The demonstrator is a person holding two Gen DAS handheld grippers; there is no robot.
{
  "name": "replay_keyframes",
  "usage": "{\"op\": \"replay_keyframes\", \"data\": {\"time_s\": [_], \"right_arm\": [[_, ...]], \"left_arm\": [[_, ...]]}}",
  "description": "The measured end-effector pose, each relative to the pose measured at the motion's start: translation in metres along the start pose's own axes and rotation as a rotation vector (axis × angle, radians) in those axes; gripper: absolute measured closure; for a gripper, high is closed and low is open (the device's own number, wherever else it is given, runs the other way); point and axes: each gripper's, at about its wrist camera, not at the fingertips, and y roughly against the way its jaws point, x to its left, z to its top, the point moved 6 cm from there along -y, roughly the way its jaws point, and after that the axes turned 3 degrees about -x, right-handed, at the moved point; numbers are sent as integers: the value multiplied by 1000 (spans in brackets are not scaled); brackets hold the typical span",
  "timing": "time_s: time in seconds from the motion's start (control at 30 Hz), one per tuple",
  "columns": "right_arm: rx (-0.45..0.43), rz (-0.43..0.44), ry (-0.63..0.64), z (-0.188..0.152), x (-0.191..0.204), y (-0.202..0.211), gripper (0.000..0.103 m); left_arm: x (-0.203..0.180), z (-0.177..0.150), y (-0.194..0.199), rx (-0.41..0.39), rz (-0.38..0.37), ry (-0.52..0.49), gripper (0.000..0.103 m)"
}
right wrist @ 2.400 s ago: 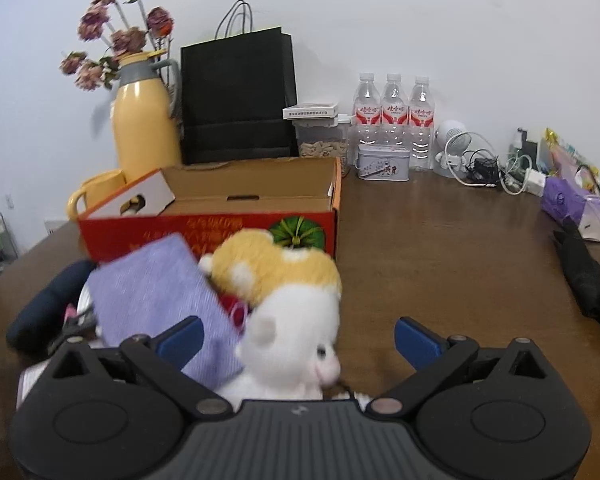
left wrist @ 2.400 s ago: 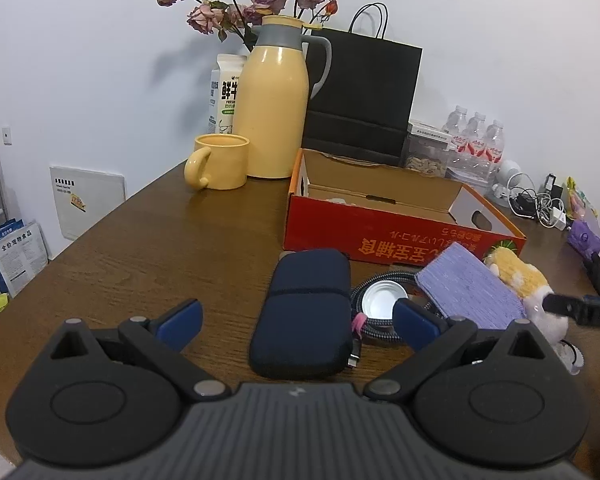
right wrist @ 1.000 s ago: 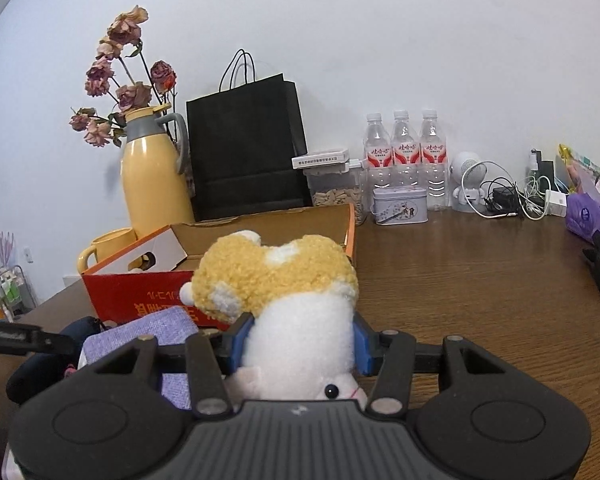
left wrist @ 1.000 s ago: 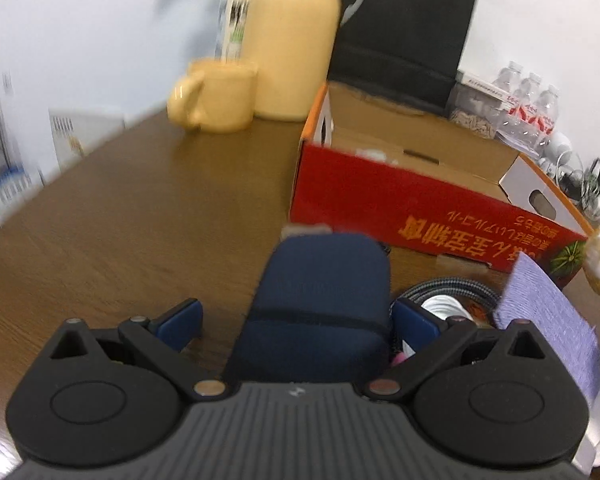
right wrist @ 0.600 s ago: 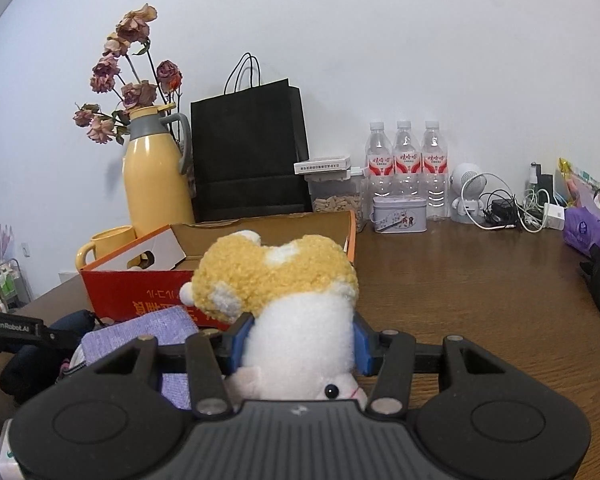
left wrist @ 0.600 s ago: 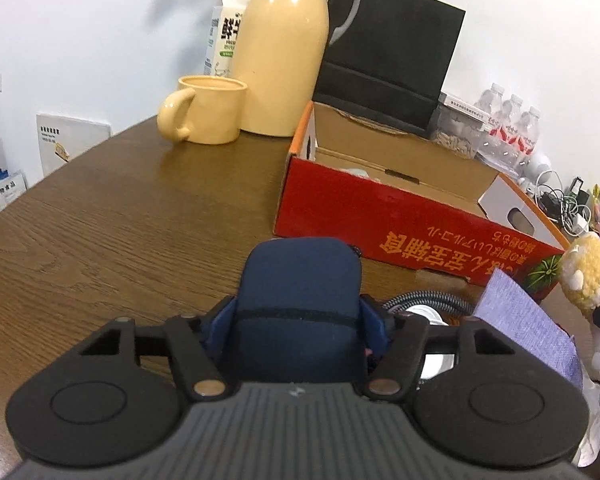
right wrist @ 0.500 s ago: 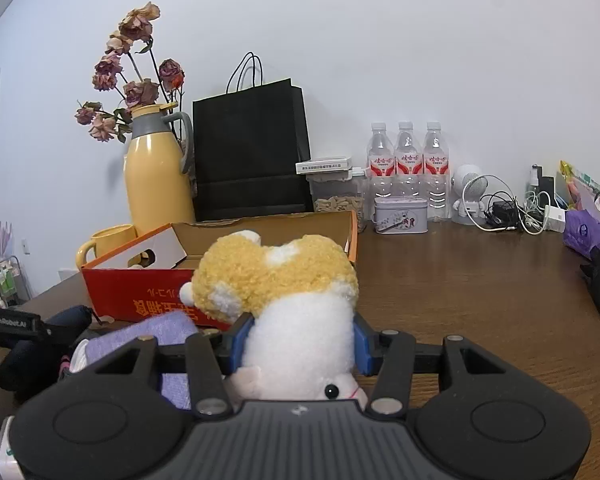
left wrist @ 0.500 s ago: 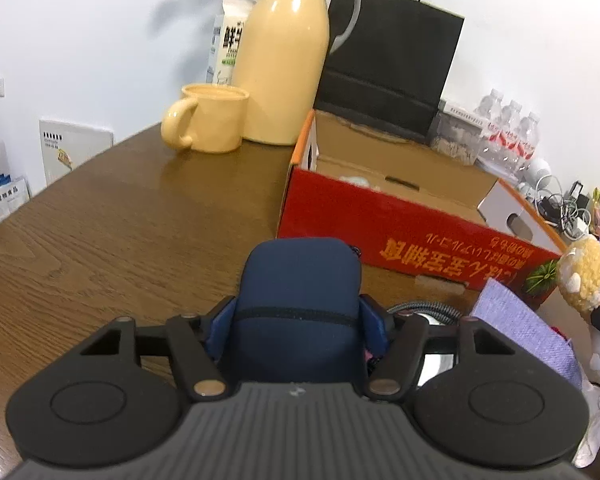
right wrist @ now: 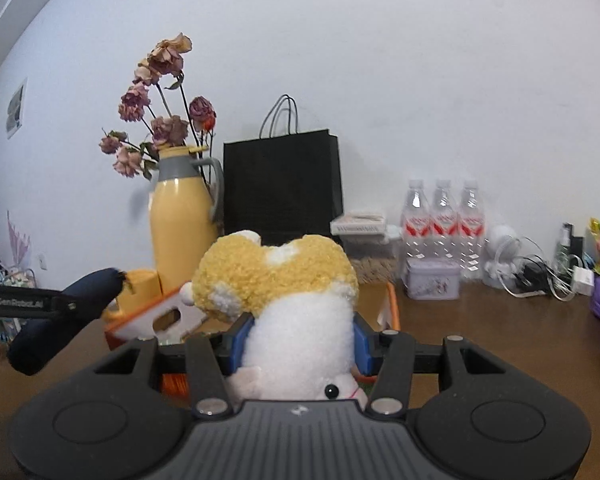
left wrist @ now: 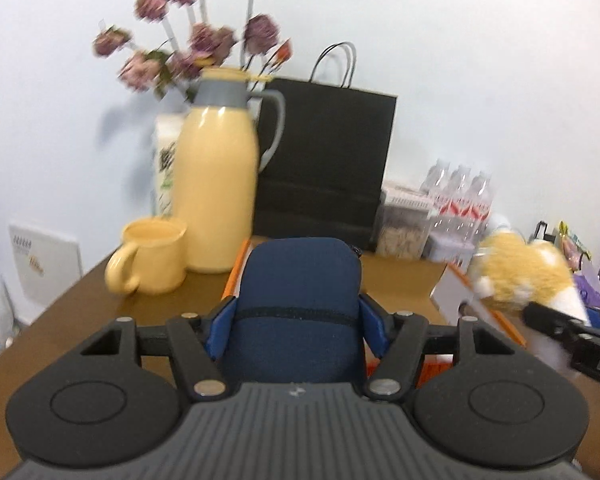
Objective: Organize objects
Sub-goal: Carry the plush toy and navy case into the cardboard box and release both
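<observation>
Brown wood table [right wrist: 480, 328] fills the lower half of both views, w/ white wall behind. Black paper bag [right wrist: 282, 184] stands at centre back, against the wall. Just left of it, yellow thermos jug [left wrist: 216, 196] w/ grey collar, dried roses [right wrist: 160, 120] showing above it in the upper left of frame. Orange cardboard box [right wrist: 156, 318] sits mid-frame on the table, mostly hidden behind the held items; its white flap w/ a handle cutout shows left of centre in the right wrist view. Left gripper [left wrist: 296, 322] at lower centre of its view is clamped on a navy zip case [left wrist: 298, 300], blue pads pressing both sides, case lifted in front of the box; in the right wrist view the case shows at left edge, tilted. Right gripper [right wrist: 300, 342] at lower centre of its view is closed on a plush toy [right wrist: 296, 300], yellow fuzzy top, white body, black eye low down; toy also seen at right edge of left wrist view, blurred. Yellow mug [left wrist: 150, 256] sits just left of the jug. Three water bottles [right wrist: 442, 232] stand right of the bag, small tin [right wrist: 432, 284] in front of them, cables & chargers [right wrist: 540, 272] further right.
</observation>
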Motion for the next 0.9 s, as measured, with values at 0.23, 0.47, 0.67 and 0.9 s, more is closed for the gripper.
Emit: {"op": "replay_keyframes", "data": {"time_s": [0.23, 0.47, 0.67, 0.9], "right_arm": [[3, -22, -23, 29, -4, -71, 54], [109, -60, -34, 19, -17, -141, 54], [197, -135, -60, -1, -41, -175, 54], [266, -136, -49, -15, -44, -186, 55]], "left_arm": [[-18, 29, -53, -28, 0, 9, 38], [-26, 31, -112, 10, 37, -14, 38], [-28, 19, -153, 72, 85, -66, 39], [-30, 2, -173, 143, 106, -111, 38]]}}
